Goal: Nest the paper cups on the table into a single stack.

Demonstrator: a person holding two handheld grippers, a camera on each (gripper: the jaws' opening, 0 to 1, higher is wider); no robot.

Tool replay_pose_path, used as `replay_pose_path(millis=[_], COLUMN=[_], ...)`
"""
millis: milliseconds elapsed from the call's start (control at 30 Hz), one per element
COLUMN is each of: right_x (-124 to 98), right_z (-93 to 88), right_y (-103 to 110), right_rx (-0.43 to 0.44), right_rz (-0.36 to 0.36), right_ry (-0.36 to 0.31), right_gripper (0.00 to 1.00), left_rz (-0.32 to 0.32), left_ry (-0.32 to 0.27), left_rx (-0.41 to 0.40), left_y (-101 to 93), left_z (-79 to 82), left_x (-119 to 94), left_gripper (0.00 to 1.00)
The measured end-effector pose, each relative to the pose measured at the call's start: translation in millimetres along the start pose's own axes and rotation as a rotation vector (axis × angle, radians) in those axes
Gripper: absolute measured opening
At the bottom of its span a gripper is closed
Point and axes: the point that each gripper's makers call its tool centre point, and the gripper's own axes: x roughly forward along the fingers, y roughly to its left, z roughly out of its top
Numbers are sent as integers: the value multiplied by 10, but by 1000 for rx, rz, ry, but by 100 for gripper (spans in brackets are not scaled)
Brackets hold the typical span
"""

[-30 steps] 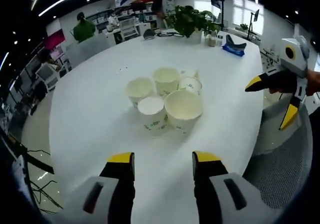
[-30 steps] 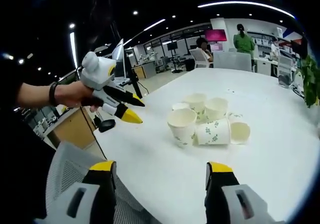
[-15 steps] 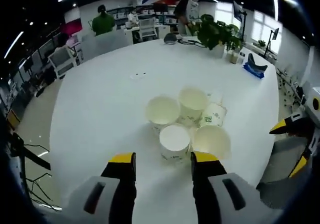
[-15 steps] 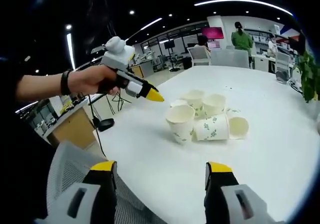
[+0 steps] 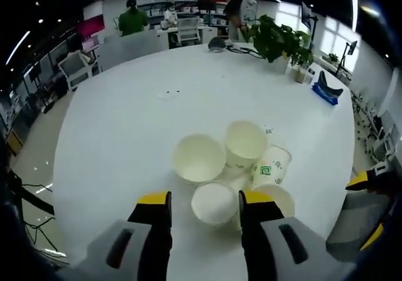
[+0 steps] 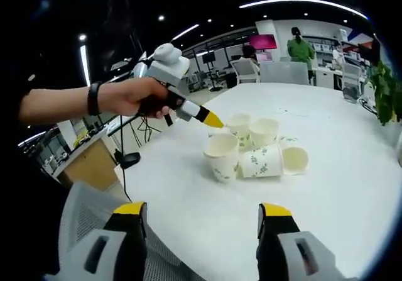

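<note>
Several white paper cups with green print cluster on the round white table (image 5: 113,136). Two stand upright, one (image 5: 199,158) beside the other (image 5: 245,146), and a third (image 5: 272,165) lies on its side. My left gripper (image 5: 205,200) is open just above the cluster, with the rim of a near cup (image 5: 215,202) showing between its jaws. Another cup (image 5: 279,196) is partly hidden behind its right jaw. In the right gripper view a hand holds the left gripper (image 6: 213,120) over the cups (image 6: 221,155). My right gripper (image 6: 203,210) is open, well back from the table edge.
A grey mesh chair (image 6: 81,218) stands at the table's near edge. A potted plant (image 5: 276,39) and a blue object (image 5: 326,92) sit at the far side of the table. People and desks are in the background. The right gripper's yellow tip (image 5: 359,180) shows beside the table.
The left gripper has moved forward and down over the cups, so the near cup now lies between its jaws in view. The right gripper has barely moved.
</note>
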Motion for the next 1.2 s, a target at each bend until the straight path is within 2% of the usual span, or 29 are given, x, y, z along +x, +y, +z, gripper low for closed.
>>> replay_pose_path(millis=[233, 367, 667, 1033, 1200], right_x=[-10, -16, -55, -49, -33], right_z=[-26, -50, -44, -60, -58], right_y=[-12, -27, -67, -94, -75], right_rx=[9, 14, 21, 29, 26], right_rz=[-4, -4, -10, -11, -6], right_ry=[2, 4, 3, 0, 2], right_gripper=[72, 72, 72, 71, 71], left_rz=[-26, -18, -14, -16, -13], left_ry=[51, 73, 145, 171, 190], left_rx=[-13, -8, -43, -19, -1], left_y=[-43, -46, 51, 143, 203], left_z=[-3, -6, -109, -197, -293], left_x=[166, 233, 351, 238, 140], left_gripper=[42, 42, 40, 37, 37])
